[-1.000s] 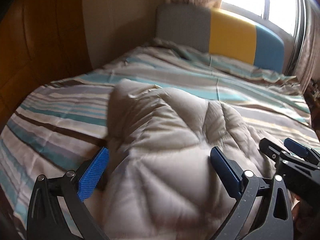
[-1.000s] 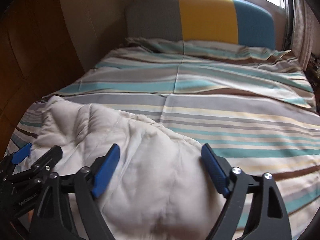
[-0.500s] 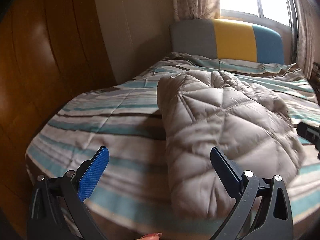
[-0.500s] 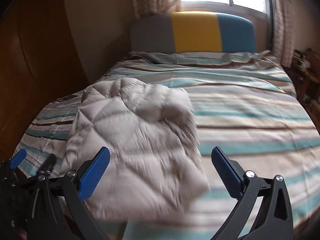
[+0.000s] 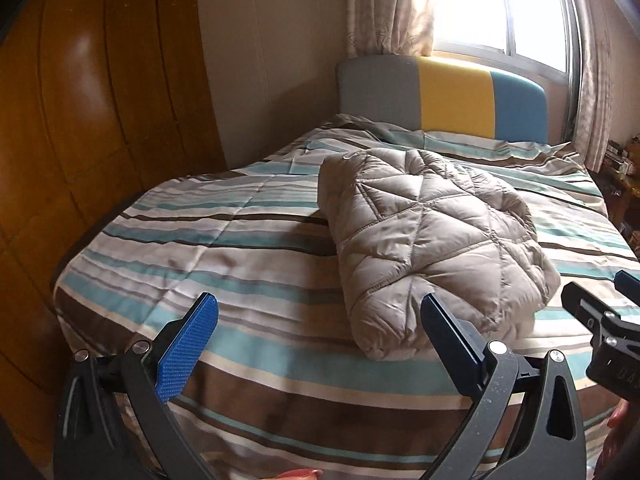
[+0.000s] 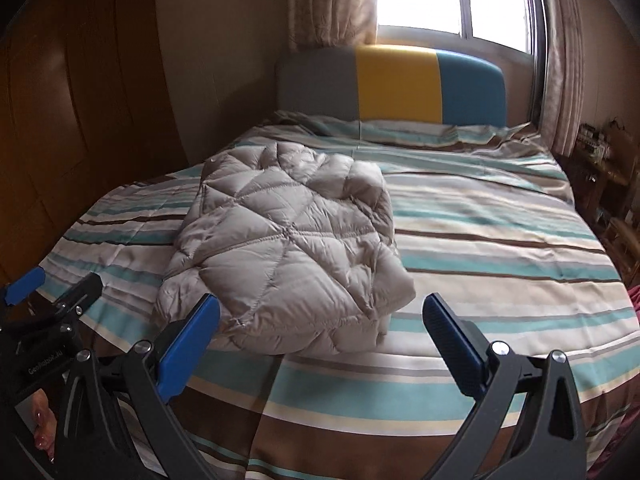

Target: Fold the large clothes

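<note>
A beige quilted puffer jacket (image 5: 432, 240) lies folded into a thick bundle on the striped bedspread (image 5: 224, 248), near the bed's foot. In the right wrist view the same jacket (image 6: 288, 256) sits left of centre. My left gripper (image 5: 320, 312) hovers open in front of the bed's near edge, its blue pads wide apart with nothing between them. My right gripper (image 6: 320, 320) is open too, clear of the jacket, which lies just beyond it. Each gripper's tip shows at the edge of the other's view.
A grey, yellow and blue headboard (image 6: 396, 84) stands under a bright curtained window (image 6: 456, 0). A wooden wardrobe (image 5: 80, 140) runs along the left side of the bed. Cluttered furniture (image 6: 600, 152) stands at the right. The bedspread's right half (image 6: 500, 240) lies flat.
Both grippers have pulled back from the jacket toward the bed's foot and risen a little. The right gripper's jaws widened. The jacket now lies free as a folded bundle.
</note>
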